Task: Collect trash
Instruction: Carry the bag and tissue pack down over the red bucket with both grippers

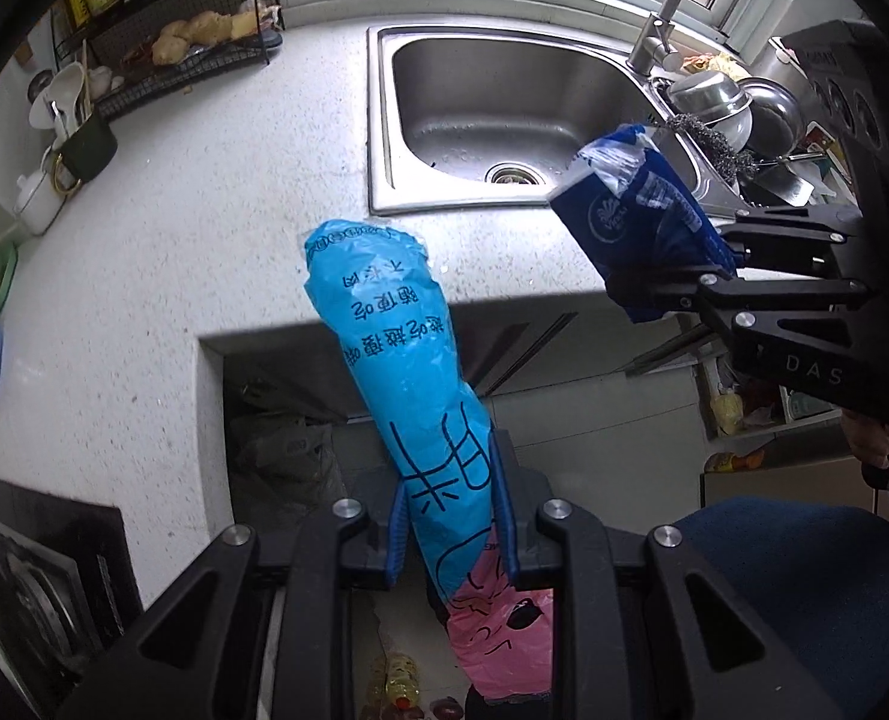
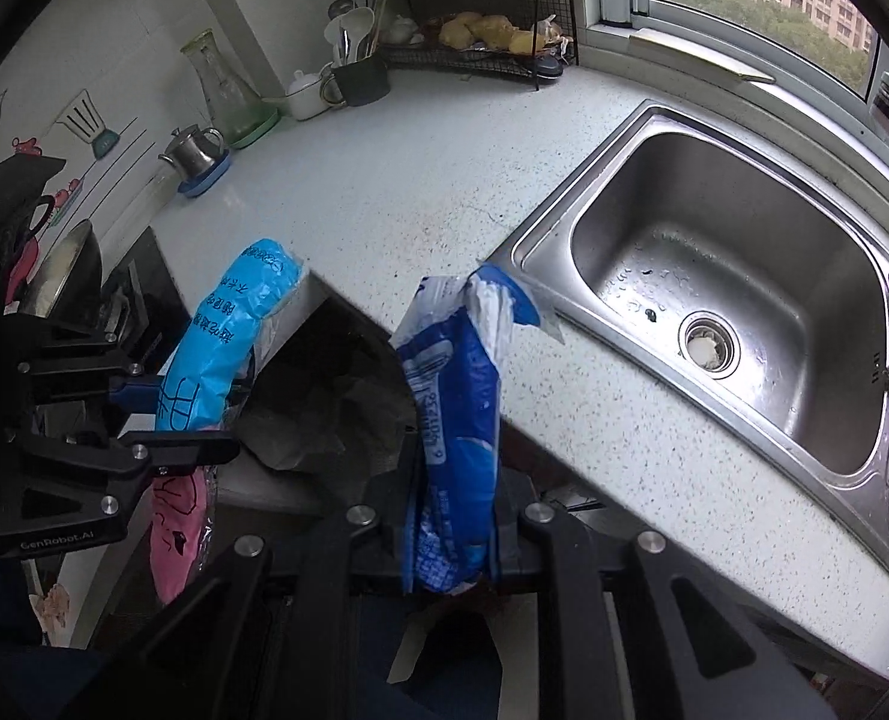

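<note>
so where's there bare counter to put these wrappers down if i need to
The widest bare stretch of counter runs between the sink and the wire rack, reaching forward to the counter's front edge. The sink basin is empty too. It's crowded along the wall by the kettle and utensil cup, and right of the sink where bowls pile.

The right gripper (image 2: 453, 516) is clamping a dark-blue wrapper (image 2: 453, 420) over the countertop's (image 2: 420, 192) front edge, while the left gripper (image 2: 195, 414) is gripping a light-blue wrapper (image 2: 216, 336).
</note>
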